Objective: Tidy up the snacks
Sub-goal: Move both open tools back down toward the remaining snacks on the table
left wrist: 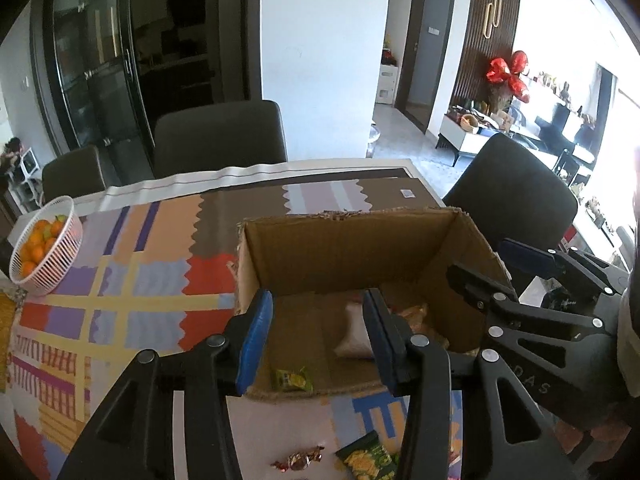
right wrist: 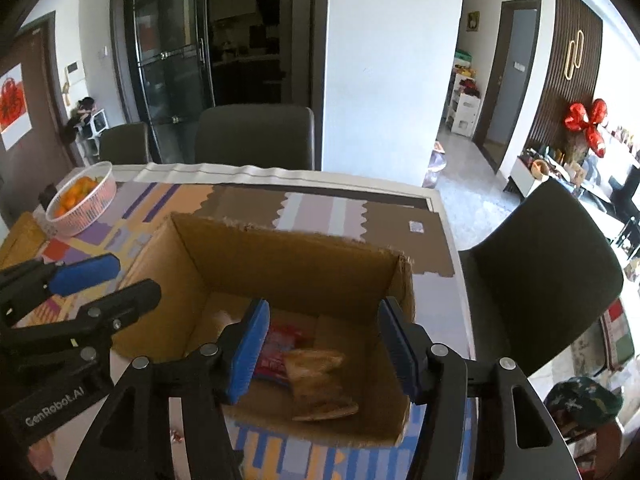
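Left wrist view takes in the bench (left wrist: 132,276) under a patchwork cloth, its far edge backed by dark chairs (left wrist: 220,136) and its right corner giving onto open floor. Most of the left half of the cloth lies bare between the white fruit basket (left wrist: 46,248) at the left edge and the cardboard box (left wrist: 352,248), which stands open-topped near the front right, its torn rim upright on all sides. Right wrist view shows the box's right wall close to the bench's right edge, with another chair (right wrist: 540,280) just beyond. Both grippers hang over the near rim, side by side but apart. The left gripper (left wrist: 318,340) has its fingers spread with nothing between them; the right gripper (right wrist: 324,348) likewise, fingers apart and empty. Inside the box lie a red packet (right wrist: 276,356), a tan packet (right wrist: 320,384), a white pouch (left wrist: 354,332) and a small green sachet (left wrist: 290,380). Outside, near the front edge, sit a green snack bag (left wrist: 368,460) and a wrapped candy (left wrist: 298,460).
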